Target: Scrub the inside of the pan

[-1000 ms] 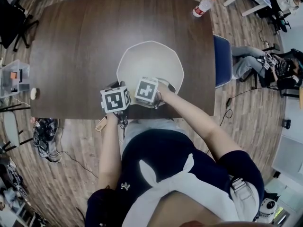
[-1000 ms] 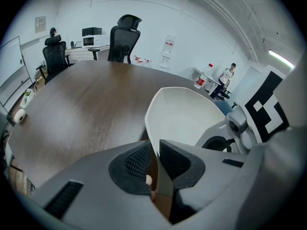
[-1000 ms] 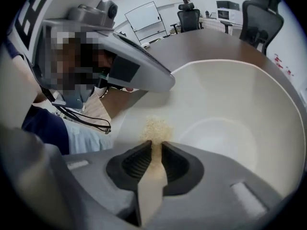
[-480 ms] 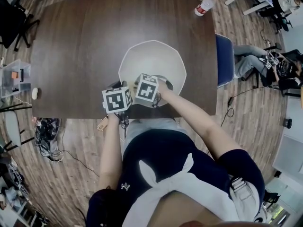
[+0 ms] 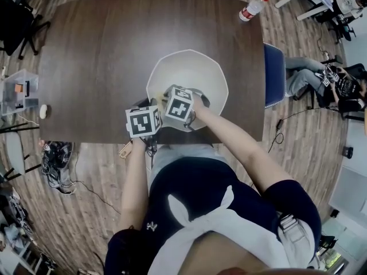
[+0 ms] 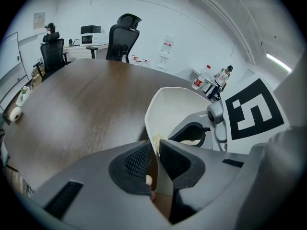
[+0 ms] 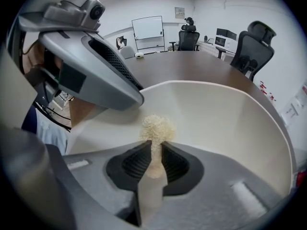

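A white pan (image 5: pixel 192 70) sits on the dark brown table (image 5: pixel 103 50), near its front edge. My left gripper (image 5: pixel 151 105) is shut on the pan's near left rim; in the left gripper view the thin rim (image 6: pixel 154 137) runs between the black pads. My right gripper (image 5: pixel 171 92) is inside the pan, shut on the stem of a beige fuzzy scrubber (image 7: pixel 156 128). The scrubber's tuft sticks out past the jaws, just above the pan's white inner wall (image 7: pixel 225 123). The left gripper (image 7: pixel 91 61) looms at the upper left of the right gripper view.
A plastic bottle with a red cap (image 5: pixel 251 7) lies at the table's far right corner. A blue chair (image 5: pixel 274 73) stands by the right edge, with a seated person's legs (image 5: pixel 301 73) beyond it. A clear box (image 5: pixel 20 93) stands left of the table. Black office chairs (image 6: pixel 122 35) stand across the table.
The right gripper with the scrubber has edged slightly farther up into the pan. The left gripper keeps its hold on the rim.
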